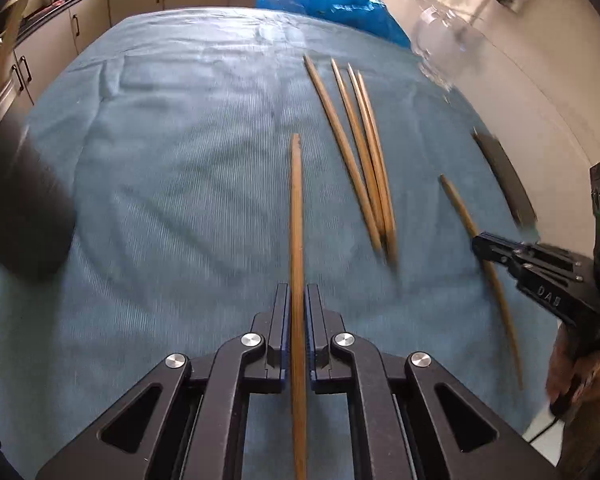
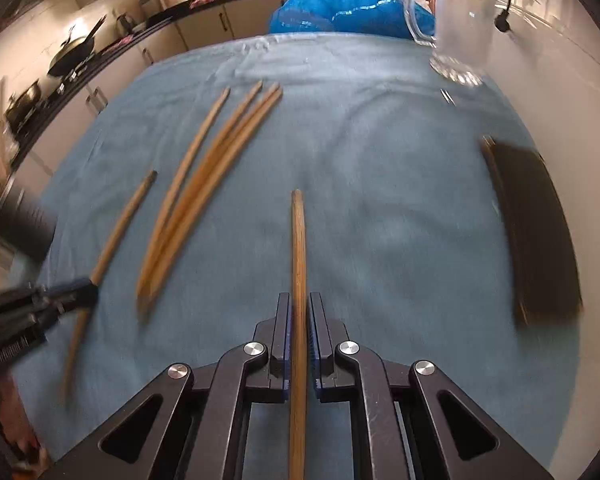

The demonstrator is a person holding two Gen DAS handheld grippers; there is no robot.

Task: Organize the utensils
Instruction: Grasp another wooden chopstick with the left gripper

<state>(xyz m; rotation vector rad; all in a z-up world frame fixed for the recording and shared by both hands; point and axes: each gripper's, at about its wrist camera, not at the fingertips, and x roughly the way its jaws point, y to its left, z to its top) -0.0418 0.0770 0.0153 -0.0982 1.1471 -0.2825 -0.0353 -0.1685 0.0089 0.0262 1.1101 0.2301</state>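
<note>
My left gripper (image 1: 297,292) is shut on a wooden chopstick (image 1: 297,216) that points forward above the blue cloth (image 1: 172,152). My right gripper (image 2: 299,300) is shut on another wooden chopstick (image 2: 299,248), also pointing forward. Several loose chopsticks (image 1: 364,160) lie bundled on the cloth between the grippers; they also show in the right wrist view (image 2: 204,192). The right gripper shows at the right of the left wrist view (image 1: 484,246), holding its chopstick (image 1: 460,208). The left gripper shows at the left of the right wrist view (image 2: 88,286), holding its chopstick (image 2: 120,224).
A clear glass mug (image 2: 456,28) stands at the far right of the table. A dark flat tray (image 2: 536,228) lies at the right edge. A dark cylinder (image 1: 16,208) stands at the left edge. A blue plastic bag (image 2: 340,4) sits beyond the table's far end.
</note>
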